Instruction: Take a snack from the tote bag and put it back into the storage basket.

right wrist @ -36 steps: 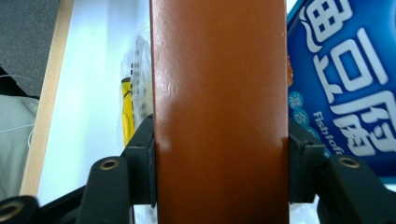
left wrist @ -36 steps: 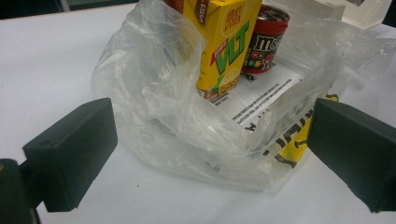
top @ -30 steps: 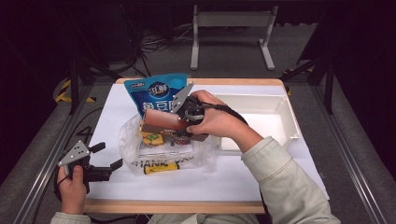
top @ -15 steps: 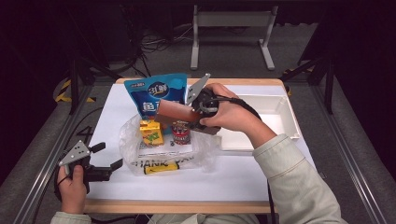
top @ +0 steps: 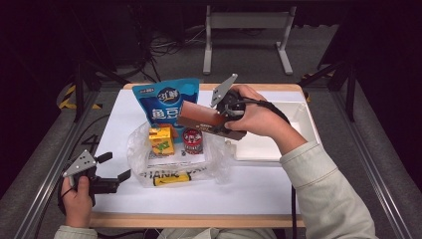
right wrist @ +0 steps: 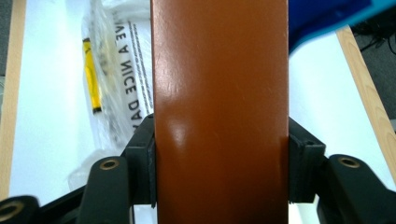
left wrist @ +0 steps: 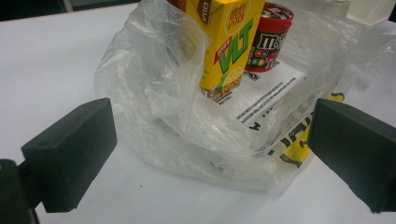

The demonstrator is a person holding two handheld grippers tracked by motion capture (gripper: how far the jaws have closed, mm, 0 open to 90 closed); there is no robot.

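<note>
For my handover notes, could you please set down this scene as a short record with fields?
held item: brown box, clamped on both sides by the right tool, lifted above the bag
left tool: open, low on the table, aimed at the bag, touching nothing
clear plastic bag: lies open on the white table
inside the bag: yellow drink carton and red-lidded candy tub, both upright
behind the bag: blue snack pouch, standing
right of the bag: white tray
</note>
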